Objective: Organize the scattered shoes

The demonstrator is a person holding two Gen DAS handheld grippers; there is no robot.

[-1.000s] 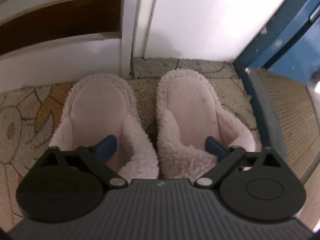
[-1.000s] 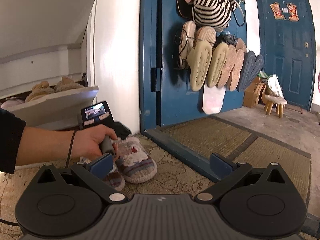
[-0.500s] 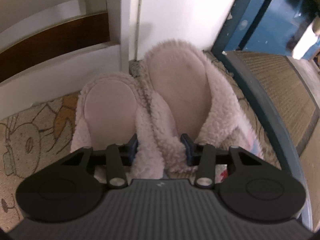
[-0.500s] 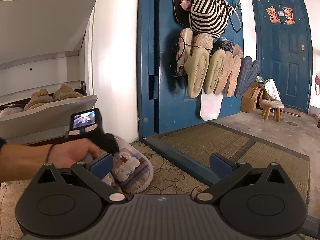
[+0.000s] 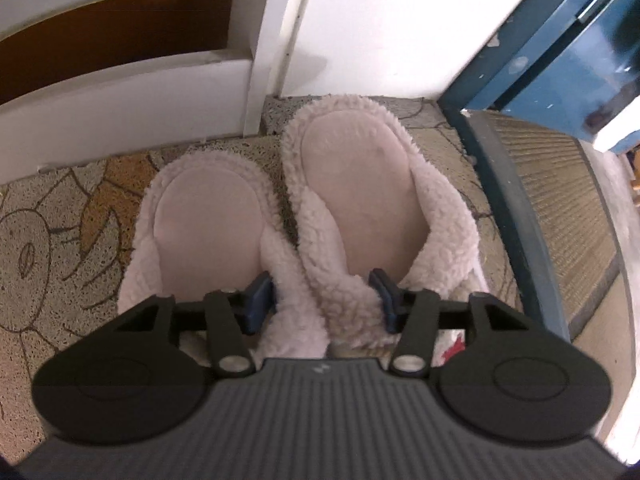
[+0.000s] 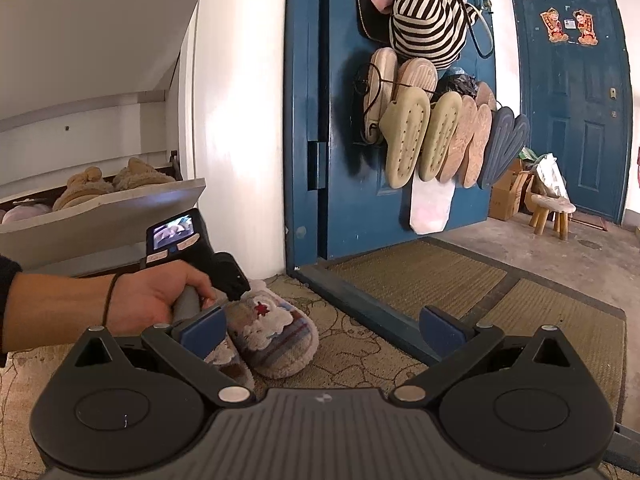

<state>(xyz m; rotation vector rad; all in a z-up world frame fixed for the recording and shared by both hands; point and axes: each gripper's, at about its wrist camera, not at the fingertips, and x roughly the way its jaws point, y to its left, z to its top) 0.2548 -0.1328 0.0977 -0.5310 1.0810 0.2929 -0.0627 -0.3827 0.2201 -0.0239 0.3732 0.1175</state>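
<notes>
Two fleecy pink slippers [image 5: 204, 220] [image 5: 356, 192] lie side by side on the patterned mat, heels toward the white wall. My left gripper [image 5: 322, 300] points down at them, one blue pad inside each slipper and their adjoining inner walls bunched between the pads. The jaws are opening, though the pads still touch the fleece. In the right wrist view the same slippers [image 6: 276, 332] show striped uppers with a red star, and a hand [image 6: 140, 304] holds the left gripper over them. My right gripper [image 6: 320, 328] is open and holds nothing.
A white shoe cabinet [image 6: 100, 216] with a tilted drawer of brown slippers stands at the left. The blue door [image 6: 344, 140] carries several hanging slippers and a striped bag. A dark threshold [image 6: 360, 304], a woven mat [image 6: 420, 280] and a small stool [image 6: 552, 212] lie to the right.
The left pads, first wide apart in the slippers, squeezed the inner walls together and have since widened a little. The slippers now touch, the right one further forward. The right gripper stayed still.
</notes>
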